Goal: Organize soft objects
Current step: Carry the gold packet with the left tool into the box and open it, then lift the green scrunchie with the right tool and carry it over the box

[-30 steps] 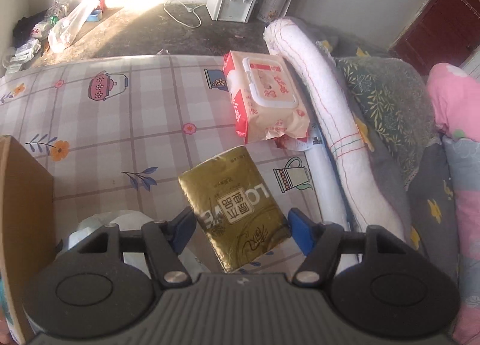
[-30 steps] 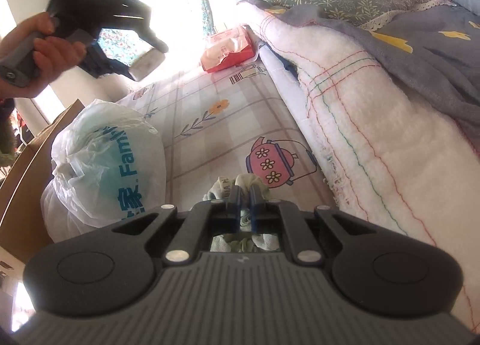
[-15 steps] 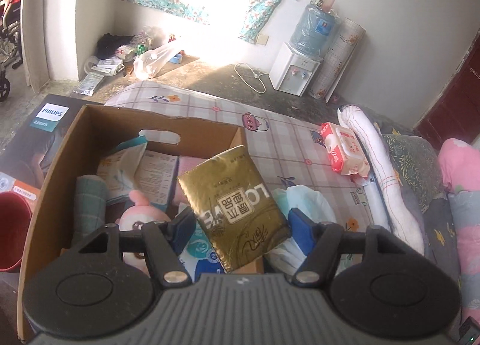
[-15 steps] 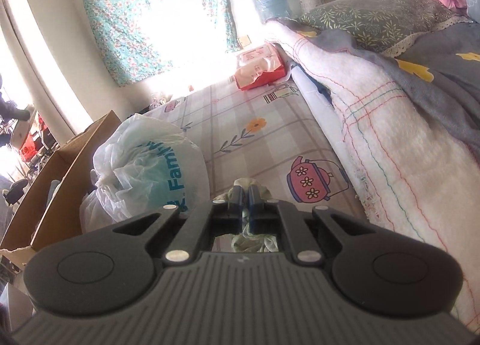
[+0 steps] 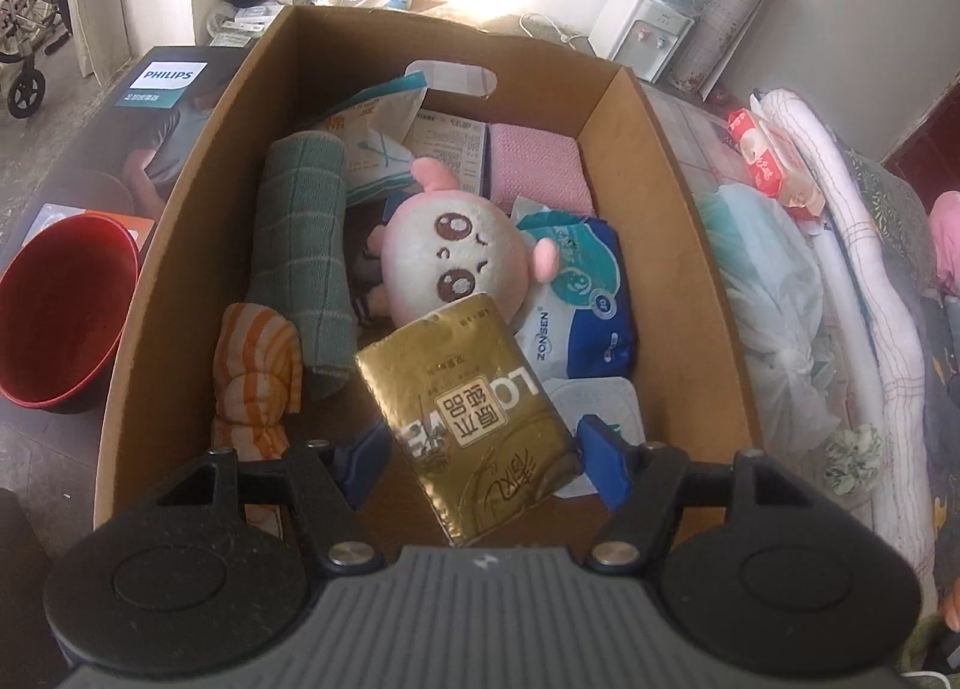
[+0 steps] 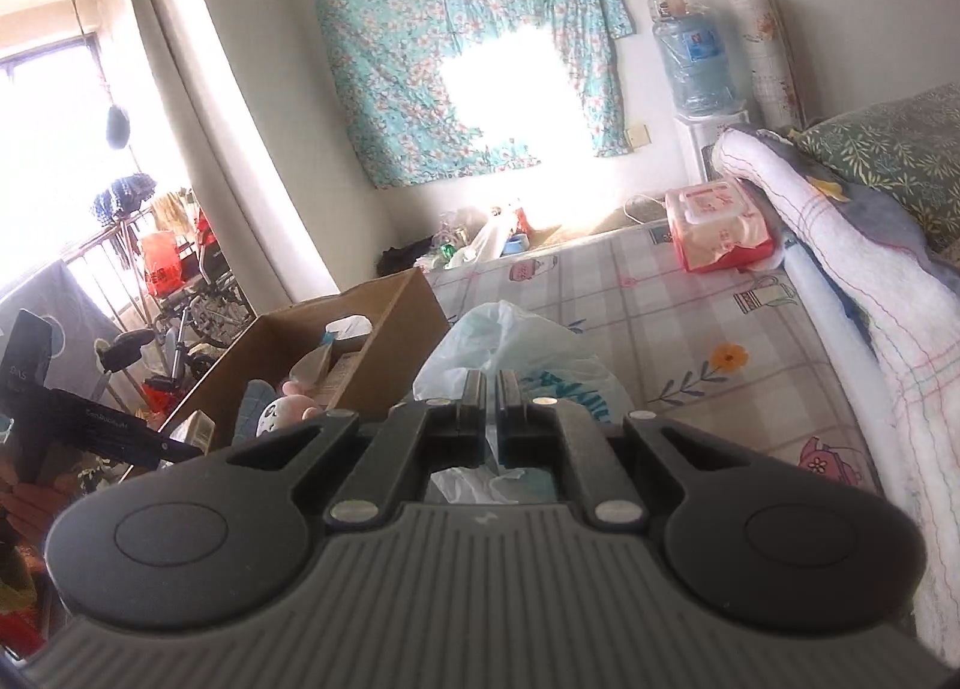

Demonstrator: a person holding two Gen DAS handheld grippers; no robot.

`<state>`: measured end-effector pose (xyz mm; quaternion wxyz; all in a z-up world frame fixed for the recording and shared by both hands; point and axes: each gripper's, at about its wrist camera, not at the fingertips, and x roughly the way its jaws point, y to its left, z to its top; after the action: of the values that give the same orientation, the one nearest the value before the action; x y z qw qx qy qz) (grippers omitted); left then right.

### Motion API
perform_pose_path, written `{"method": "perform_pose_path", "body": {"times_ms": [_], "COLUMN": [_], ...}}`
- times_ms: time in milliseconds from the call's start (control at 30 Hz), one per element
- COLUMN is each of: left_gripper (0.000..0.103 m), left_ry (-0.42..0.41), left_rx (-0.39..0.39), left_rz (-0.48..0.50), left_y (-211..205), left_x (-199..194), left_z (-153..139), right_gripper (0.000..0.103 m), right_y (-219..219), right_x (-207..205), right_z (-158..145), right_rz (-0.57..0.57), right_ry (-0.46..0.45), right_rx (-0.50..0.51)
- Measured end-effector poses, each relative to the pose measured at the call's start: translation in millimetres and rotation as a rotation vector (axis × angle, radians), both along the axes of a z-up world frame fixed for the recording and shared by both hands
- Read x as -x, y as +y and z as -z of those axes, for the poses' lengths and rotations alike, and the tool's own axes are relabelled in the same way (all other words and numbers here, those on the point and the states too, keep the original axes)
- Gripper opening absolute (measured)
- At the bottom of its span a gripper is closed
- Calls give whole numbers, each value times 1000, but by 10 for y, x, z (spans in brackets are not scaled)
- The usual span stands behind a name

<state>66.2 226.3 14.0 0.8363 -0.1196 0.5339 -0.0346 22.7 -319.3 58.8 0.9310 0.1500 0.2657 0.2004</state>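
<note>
Now, left to right across the room:
Red basin (image 5: 57, 317): on the floor, just outside the box's left wall; no part in the job.
Cardboard box (image 5: 180, 245): open-topped, beside the bed, already crowded with soft things.
Box contents, left side: an orange striped cloth (image 5: 255, 383) and a rolled green towel (image 5: 303, 251) against the left wall.
Box contents, middle: a pink plush toy (image 5: 456, 254) lies face up, with a pink cloth (image 5: 534, 167) behind it and a blue-and-white wipes pack (image 5: 576, 299) to its right.
Left gripper (image 5: 480, 452): the jaws are clenched on the gold tissue pack (image 5: 465, 413), which hangs tilted above the near end of the box, over the plush toy's lower edge.
Task's thing: that gold pack is held, not yet resting on anything.
White plastic bag (image 5: 774, 293): knotted, on the bed just beside the box's right wall.
Small floral cloth (image 5: 855, 458): on the bed, near the bag.
Red wipes pack (image 6: 720, 233): farther along the bed, by the rolled blanket.
Right gripper (image 6: 491, 407): jaws clenched shut with nothing between them, raised over the bed and facing the bag.
Risk, release: I judge the tilted pack could land on the rounded plush toy and slide, or stand on edge.
Risk, space: the little bare floor left in the box may leave later items heaped above the rim.
</note>
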Motion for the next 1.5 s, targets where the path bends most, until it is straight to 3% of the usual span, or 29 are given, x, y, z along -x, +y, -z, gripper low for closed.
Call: {"method": "perform_pose_path", "body": {"times_ms": [233,567,633,700,800,967,1167,1233,1267,1333,1400,1500], "left_gripper": [70,74,74,80,86,88,88,88,88,88,88,88], "left_ry": [124,63,17,-54,-162,-251,-314,-314,-313,-320,-334,-338], "left_rx": [-83,-98,-92,-86,-81,-48,-20,-23,-35,-49,-31,5], "left_rz": [-16,-55,-64,-61,-60,-71,-118,-143,-156,-181,-199,-217], "left_y": [144,176,149,98,-16,-205,-304,-291,-277,-234,-166,-69], "left_x": [-76,-91,-50,4,84,133,251,294,322,379,443,510], "left_z": [308,178,68,-64,-230,-318,-329,-308,-302,-289,-278,-255], "right_gripper": [4,6,17,51,78,85,82,65,49,43,29,19], "right_y": [131,-289,-403,-512,-643,-697,-642,-642,-656,-701,-721,-737], "right_x": [-62,3,38,24,-71,-305,-491,-475,-460,-397,-359,-306], "right_z": [-8,156,176,230,398,806,1192,1258,1277,1312,1320,1270], "right_rz": [-7,109,148,190,208,196,180,201,209,231,244,262], "right_ry": [41,95,98,114,169,284,368,393,403,411,409,401], "right_rx": [-38,-11,36,100,194,323,366,359,347,306,294,278]}}
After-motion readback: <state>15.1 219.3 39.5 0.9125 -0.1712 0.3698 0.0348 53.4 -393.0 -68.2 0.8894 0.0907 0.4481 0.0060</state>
